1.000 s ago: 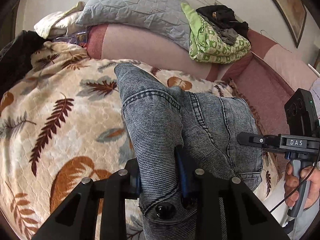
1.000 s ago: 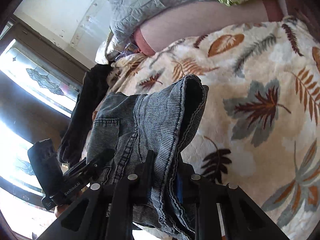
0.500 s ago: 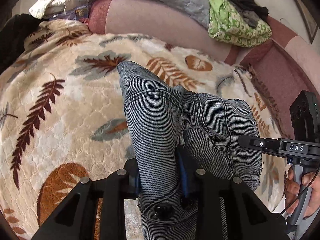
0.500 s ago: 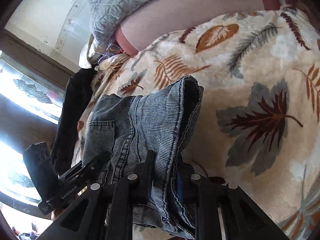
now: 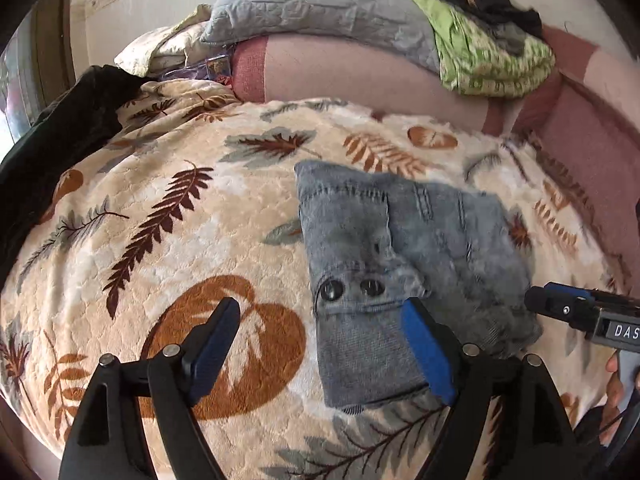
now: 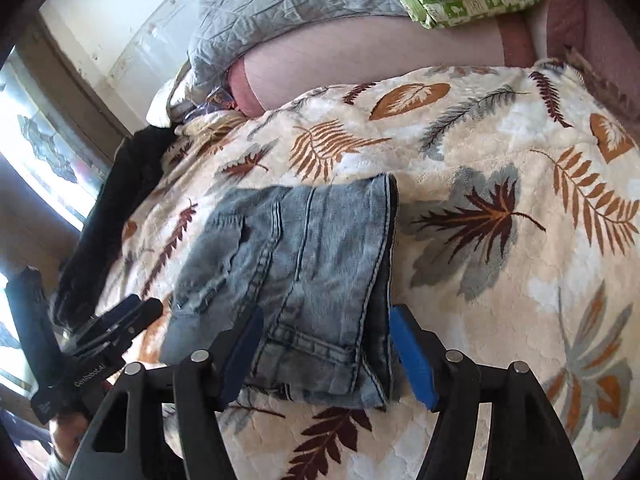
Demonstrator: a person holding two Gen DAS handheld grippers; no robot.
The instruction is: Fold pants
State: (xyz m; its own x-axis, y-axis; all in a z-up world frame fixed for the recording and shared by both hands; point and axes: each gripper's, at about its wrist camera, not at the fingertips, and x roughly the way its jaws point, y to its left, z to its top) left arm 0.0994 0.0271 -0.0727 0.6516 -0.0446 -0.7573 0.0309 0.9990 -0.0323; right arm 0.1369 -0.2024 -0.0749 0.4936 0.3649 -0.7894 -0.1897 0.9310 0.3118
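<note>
The folded pants (image 5: 404, 264) lie on the leaf-print blanket (image 5: 160, 240), just ahead of both grippers. The left gripper (image 5: 320, 344) is opening, pads clear; only this view shows the two buttons (image 5: 350, 289). The right gripper (image 6: 326, 350) is opening, straddling the hem edge untouched. Motion blurs the denim.
</note>
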